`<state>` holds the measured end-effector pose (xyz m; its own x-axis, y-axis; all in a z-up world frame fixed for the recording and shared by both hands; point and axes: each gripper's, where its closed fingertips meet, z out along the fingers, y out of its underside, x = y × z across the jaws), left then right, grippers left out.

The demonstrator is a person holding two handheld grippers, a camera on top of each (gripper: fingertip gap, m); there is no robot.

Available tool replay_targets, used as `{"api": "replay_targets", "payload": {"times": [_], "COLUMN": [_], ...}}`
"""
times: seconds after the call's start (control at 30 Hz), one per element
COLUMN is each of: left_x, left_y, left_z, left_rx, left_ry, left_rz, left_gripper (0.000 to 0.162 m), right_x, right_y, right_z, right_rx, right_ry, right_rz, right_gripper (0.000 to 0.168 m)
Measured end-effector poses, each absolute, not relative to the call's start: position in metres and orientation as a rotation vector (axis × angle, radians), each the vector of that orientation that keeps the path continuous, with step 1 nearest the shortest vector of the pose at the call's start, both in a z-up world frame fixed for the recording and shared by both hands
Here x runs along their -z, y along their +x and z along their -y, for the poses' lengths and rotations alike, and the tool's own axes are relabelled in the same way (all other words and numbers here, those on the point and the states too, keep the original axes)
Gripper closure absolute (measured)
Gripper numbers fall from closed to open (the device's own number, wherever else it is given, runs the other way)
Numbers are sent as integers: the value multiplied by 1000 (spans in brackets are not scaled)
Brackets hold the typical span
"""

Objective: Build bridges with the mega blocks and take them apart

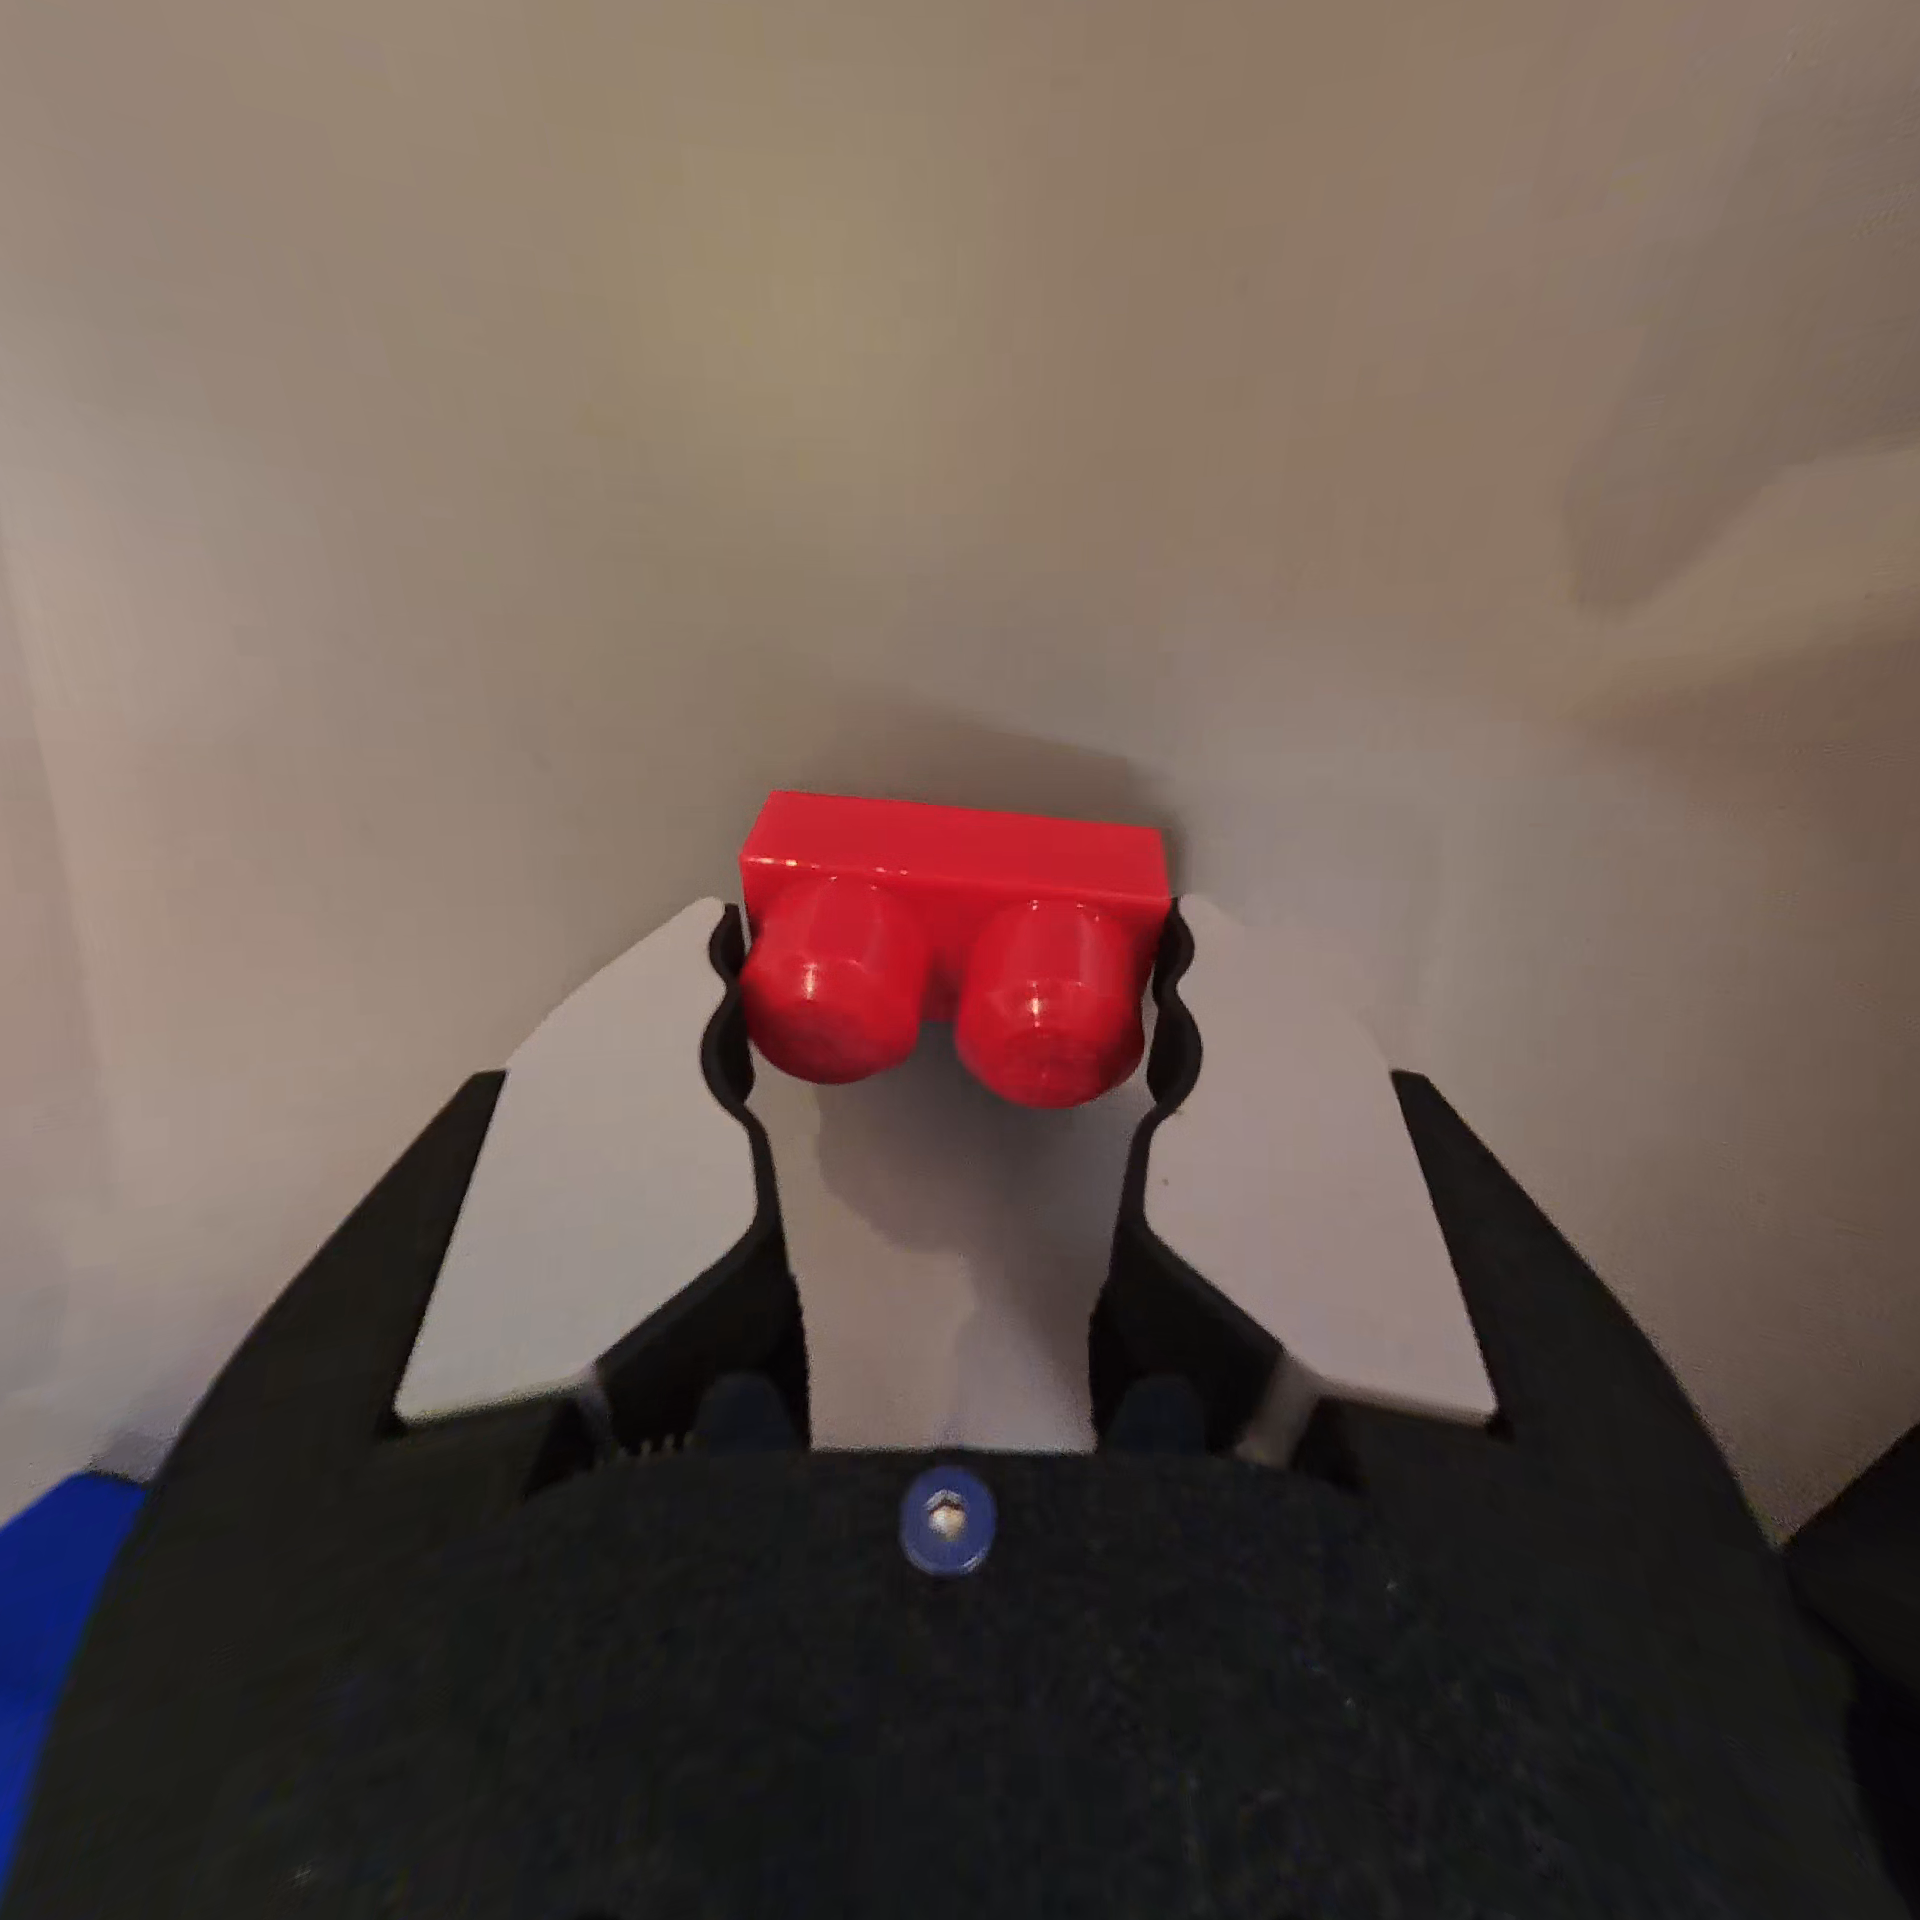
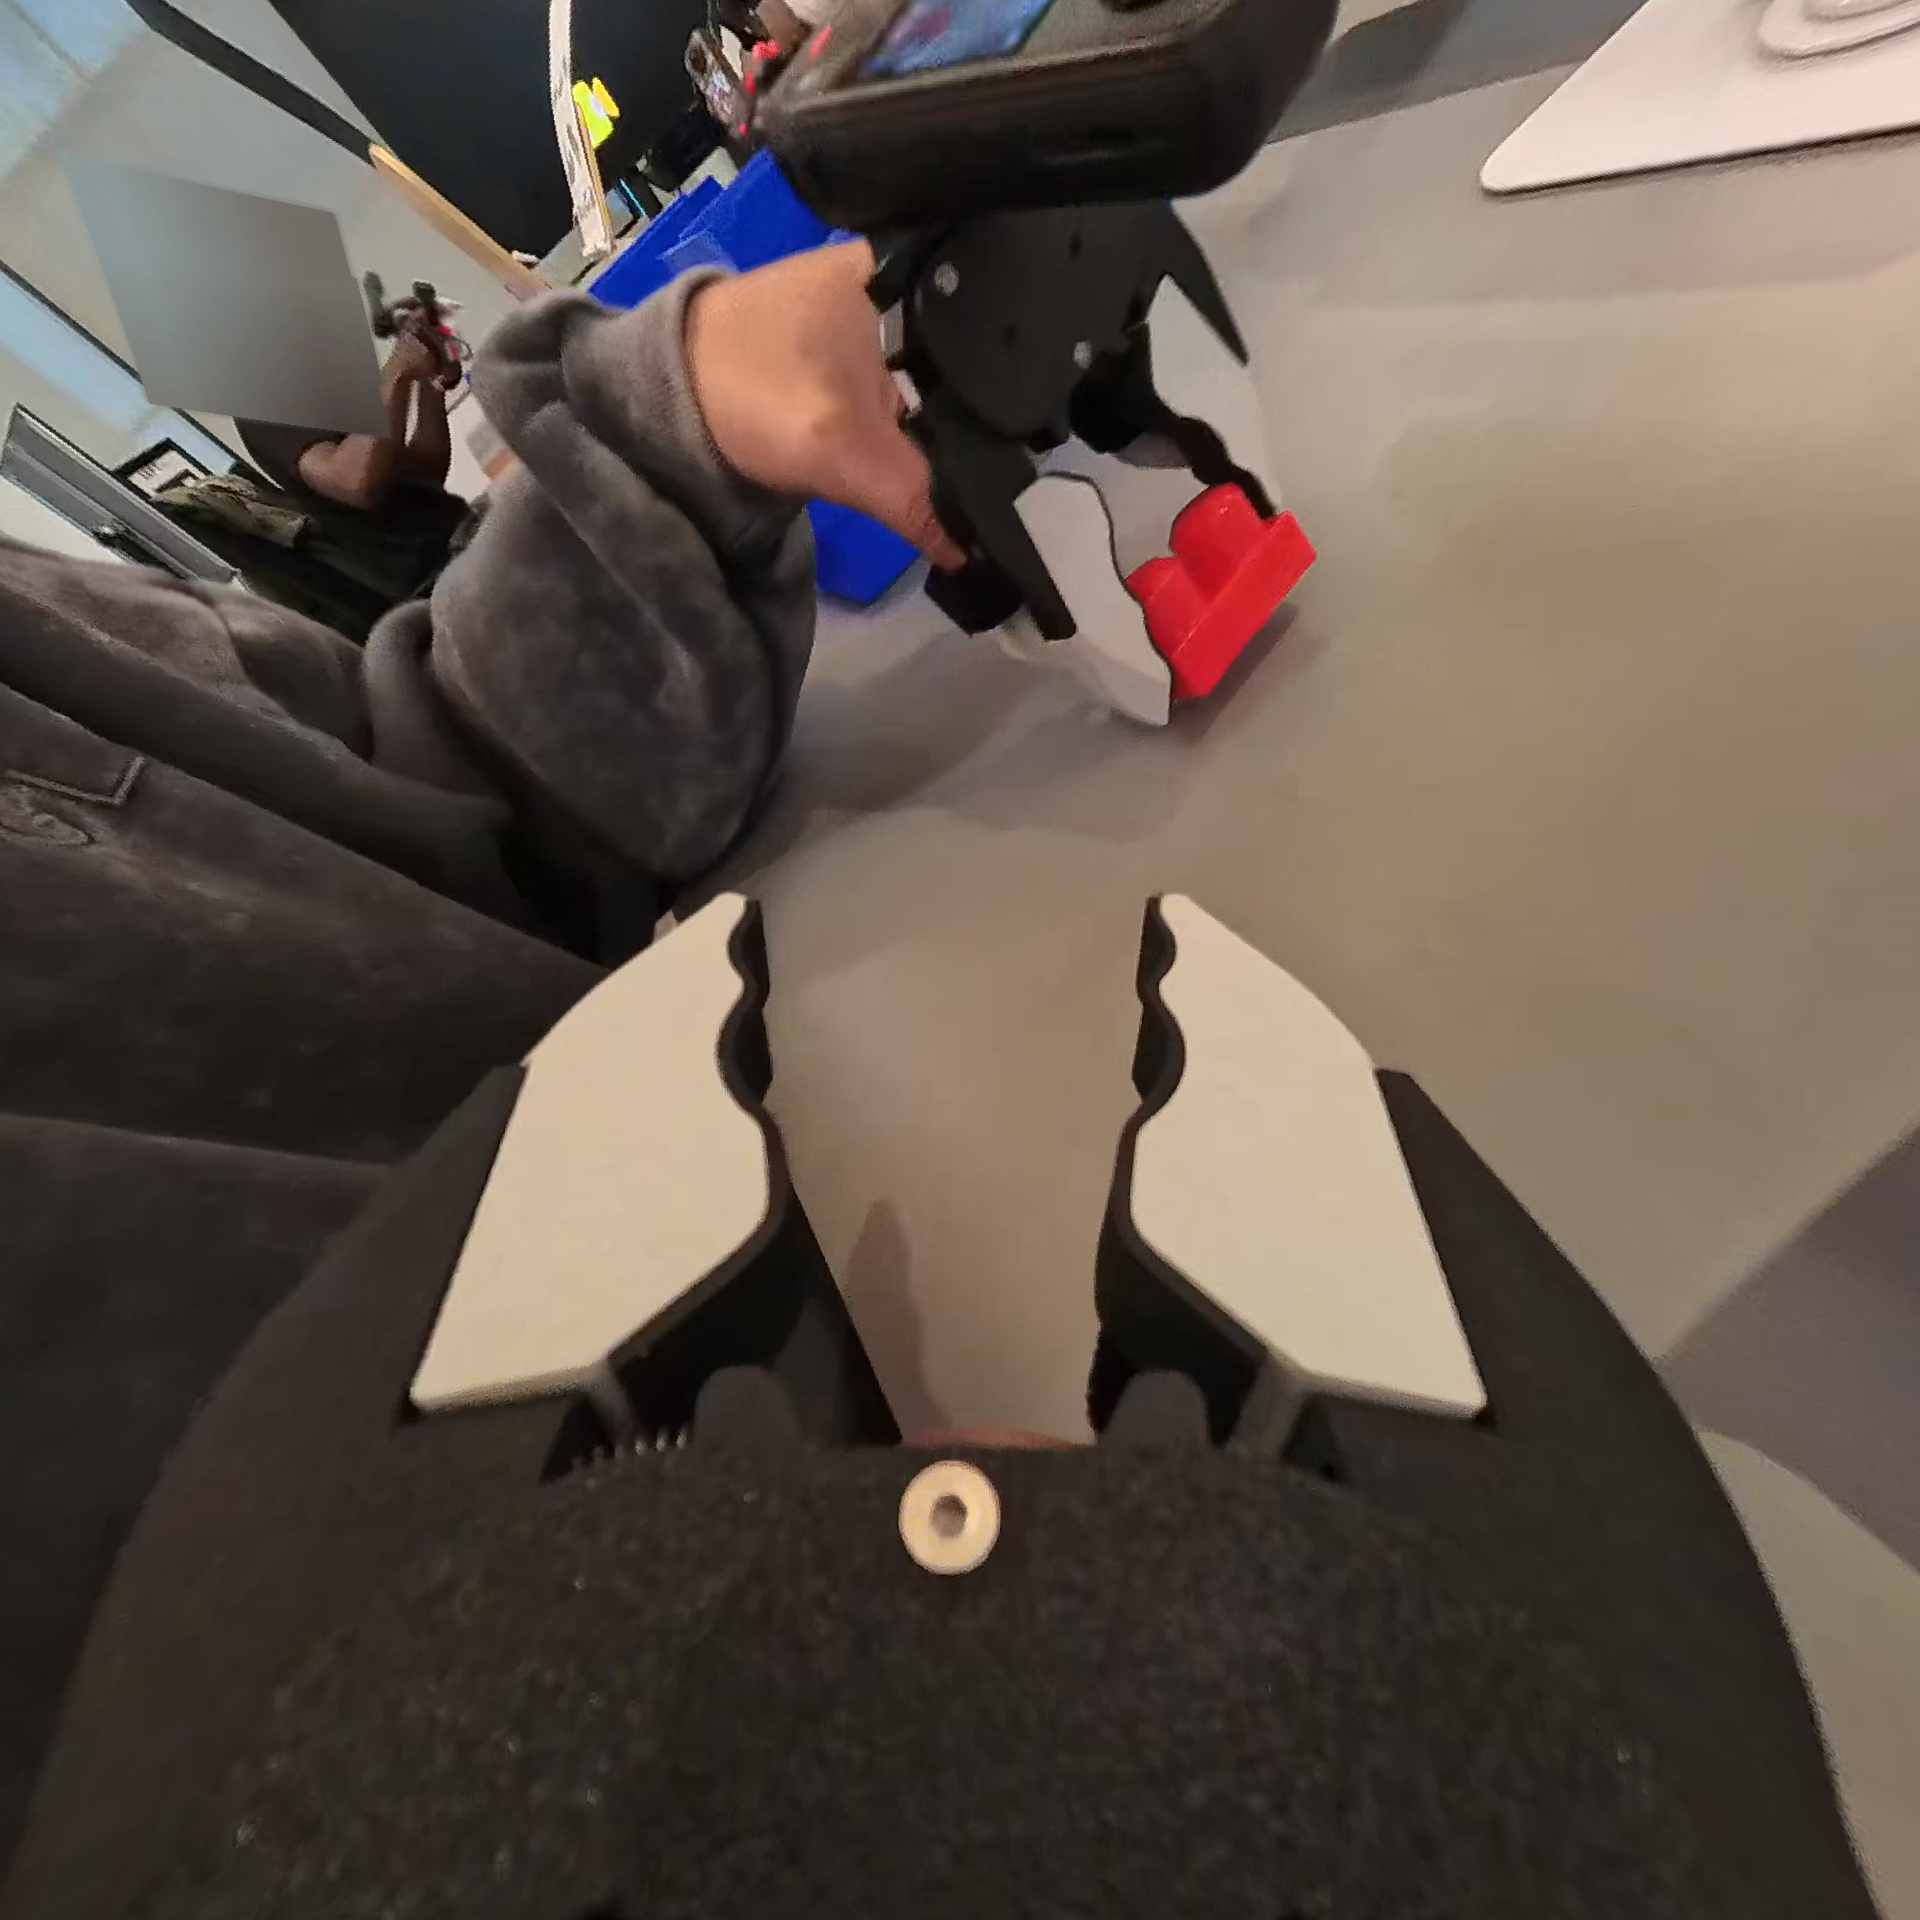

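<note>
Left gripper (image 1: 956, 997) clamps a red block (image 1: 951, 935) low at the desk (image 1: 935, 416); right gripper (image 2: 951, 997) hangs spread wide and empty.

The block's two studs face the left wrist camera, and the pads press its two ends. In the right wrist view its lower edge looks to meet the grey desk, though actual contact is hard to judge. Bare desk stretches ahead and to both sides of it. A blue bin (image 2: 727, 229) behind the left hand (image 2: 810, 405) is mostly covered by a grey sleeve (image 2: 613, 582). A white slab (image 2: 1714, 114) is cut off at the top right corner.
</note>
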<state>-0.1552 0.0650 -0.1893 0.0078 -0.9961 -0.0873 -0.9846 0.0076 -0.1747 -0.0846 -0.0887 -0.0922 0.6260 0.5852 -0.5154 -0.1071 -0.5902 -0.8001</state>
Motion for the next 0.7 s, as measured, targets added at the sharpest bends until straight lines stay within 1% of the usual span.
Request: {"api": "replay_targets", "payload": {"times": [0.17, 0.4, 0.5, 0.7], "left_x": [193, 195, 186, 135], "left_y": [-141, -135, -137, -159], "left_z": [-69, -73, -75, -56], "left_rx": [54, 57, 68, 504], "left_ry": [-2045, -2040, -2021, -2030], "left_rz": [-2158, -2125, -2064, -1643], "left_gripper": [87, 87, 83, 82], "right_x": [92, 99, 98, 101], "right_y": [-70, -64, -66, -69], "right_z": [90, 89, 87, 73], "right_rx": [-992, -970, -944, -708], "right_ry": [-1979, -1981, -1966, -2009], "right_rz": [353, 352, 379, 614], "right_gripper": [100, 98, 93, 79]}}
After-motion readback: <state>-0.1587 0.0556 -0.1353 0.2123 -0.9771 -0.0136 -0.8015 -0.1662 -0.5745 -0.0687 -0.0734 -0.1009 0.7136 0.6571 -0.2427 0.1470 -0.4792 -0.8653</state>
